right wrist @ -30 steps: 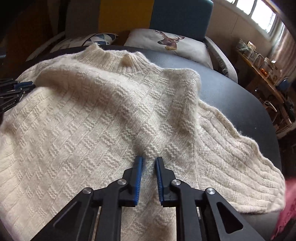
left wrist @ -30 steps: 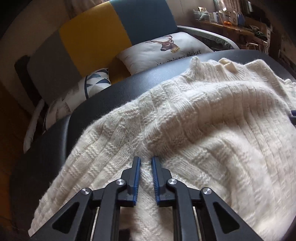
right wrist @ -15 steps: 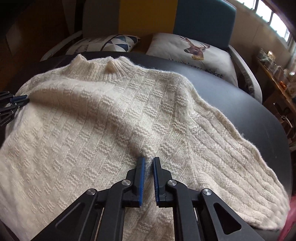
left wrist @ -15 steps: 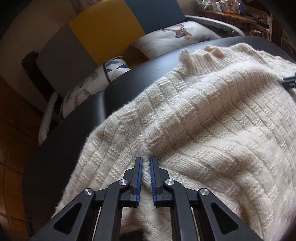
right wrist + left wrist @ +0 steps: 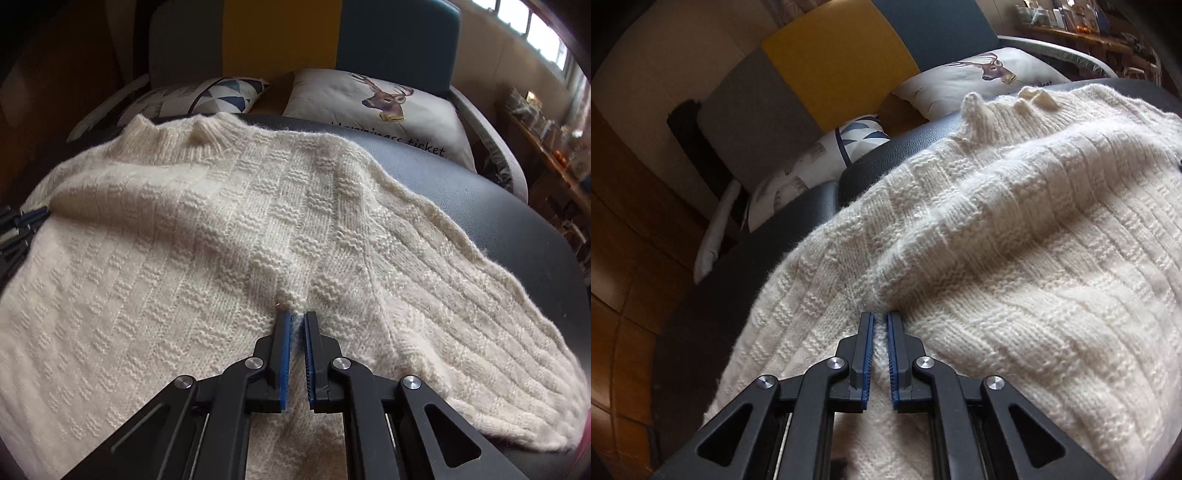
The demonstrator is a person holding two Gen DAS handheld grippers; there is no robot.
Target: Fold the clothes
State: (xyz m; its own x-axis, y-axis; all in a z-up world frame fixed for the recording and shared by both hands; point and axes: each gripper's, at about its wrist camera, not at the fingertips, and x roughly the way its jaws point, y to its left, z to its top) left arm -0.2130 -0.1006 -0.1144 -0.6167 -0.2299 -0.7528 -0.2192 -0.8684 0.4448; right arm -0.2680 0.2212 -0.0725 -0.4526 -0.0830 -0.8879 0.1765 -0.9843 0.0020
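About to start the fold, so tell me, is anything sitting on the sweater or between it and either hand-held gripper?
Nothing visible does. Both the left hand-held gripper and right hand-held gripper already pinch the cream sweater, whose top lies bare.

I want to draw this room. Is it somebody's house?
Probably a home living room: a grey, yellow and blue sofa holds a white deer-print cushion, and a cream knitted sweater lies on a black table.
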